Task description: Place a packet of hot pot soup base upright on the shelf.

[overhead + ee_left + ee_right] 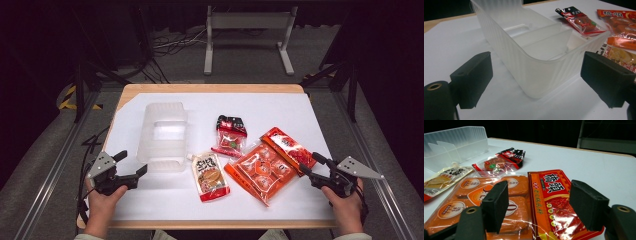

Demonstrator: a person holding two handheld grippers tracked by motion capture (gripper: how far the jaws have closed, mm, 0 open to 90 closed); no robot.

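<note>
Plainly, the tabletop (310, 105) is the biggest thing, covered in a smooth white sheet with a wooden edge showing. On it the bin (164, 134) serves as landmark: a translucent ribbed plastic box with thin inner dividers, stiff but light, so it would likely slide if nudged. Right of the bin lie four soft, glossy packets. The orange pack (261, 171) is the broadest, with the red pack (290, 147) touching its far side; both look light, crinkly and slippery, best taken by a flat sealed edge. A spouted pouch (210, 176) lies just beside the bin's near right corner, and a small snack packet (230, 136) sits beyond it. The left gripper (134, 166), fingers apart and empty, hangs near the bin's near end. The right gripper (311, 165) stands open just over the red pack's near edge.
</note>
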